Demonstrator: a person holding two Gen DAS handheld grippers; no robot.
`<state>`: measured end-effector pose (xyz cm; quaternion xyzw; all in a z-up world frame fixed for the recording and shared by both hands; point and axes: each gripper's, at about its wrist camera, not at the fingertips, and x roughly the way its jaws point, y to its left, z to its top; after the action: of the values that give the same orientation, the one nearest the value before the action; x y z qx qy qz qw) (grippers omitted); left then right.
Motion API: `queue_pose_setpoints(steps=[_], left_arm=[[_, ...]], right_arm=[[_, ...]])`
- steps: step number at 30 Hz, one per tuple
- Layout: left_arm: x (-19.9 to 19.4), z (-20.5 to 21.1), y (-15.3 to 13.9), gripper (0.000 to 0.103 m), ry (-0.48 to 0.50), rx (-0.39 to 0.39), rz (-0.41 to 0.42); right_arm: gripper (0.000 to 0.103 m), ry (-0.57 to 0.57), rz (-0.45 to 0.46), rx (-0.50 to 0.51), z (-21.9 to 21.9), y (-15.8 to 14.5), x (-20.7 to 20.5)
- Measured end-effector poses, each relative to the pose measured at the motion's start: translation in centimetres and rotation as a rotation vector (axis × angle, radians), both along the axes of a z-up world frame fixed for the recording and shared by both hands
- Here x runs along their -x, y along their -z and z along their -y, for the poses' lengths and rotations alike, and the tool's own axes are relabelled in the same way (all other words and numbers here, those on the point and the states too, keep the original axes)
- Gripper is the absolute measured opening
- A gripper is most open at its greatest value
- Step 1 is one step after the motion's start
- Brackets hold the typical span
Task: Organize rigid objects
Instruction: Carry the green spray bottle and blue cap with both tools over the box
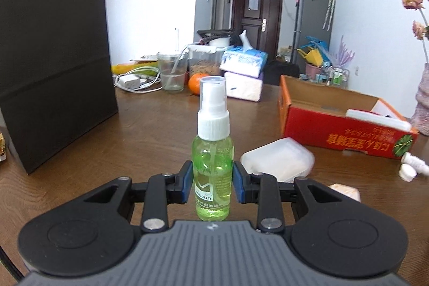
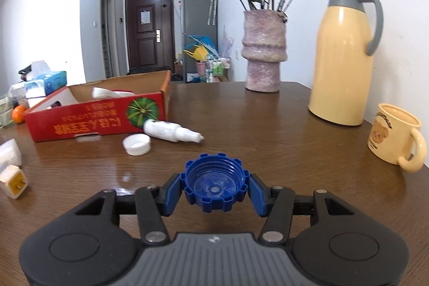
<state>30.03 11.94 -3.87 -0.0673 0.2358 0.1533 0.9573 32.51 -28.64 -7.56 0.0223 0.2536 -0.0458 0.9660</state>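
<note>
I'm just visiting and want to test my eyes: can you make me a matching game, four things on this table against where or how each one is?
Things:
1. Green spray bottle
2. Blue cap
3. White bottle
4. Mug

States:
A. Lying on its side by the red box
B. Upright between the left gripper's fingers
C. Standing beside the yellow jug
D. Open side up, in the right gripper

Pairs: 1-B, 2-D, 3-A, 4-C
</note>
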Motion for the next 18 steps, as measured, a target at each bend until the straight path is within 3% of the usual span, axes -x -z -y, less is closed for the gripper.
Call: queue_pose_setpoints(steps=[18], left_arm=[[-2.7, 6.9, -4.2, 0.032, 0.17, 0.008, 0.086]], right_arm=[[0.053, -0.151, 0.09, -0.025, -6.1, -3.9, -1.9]])
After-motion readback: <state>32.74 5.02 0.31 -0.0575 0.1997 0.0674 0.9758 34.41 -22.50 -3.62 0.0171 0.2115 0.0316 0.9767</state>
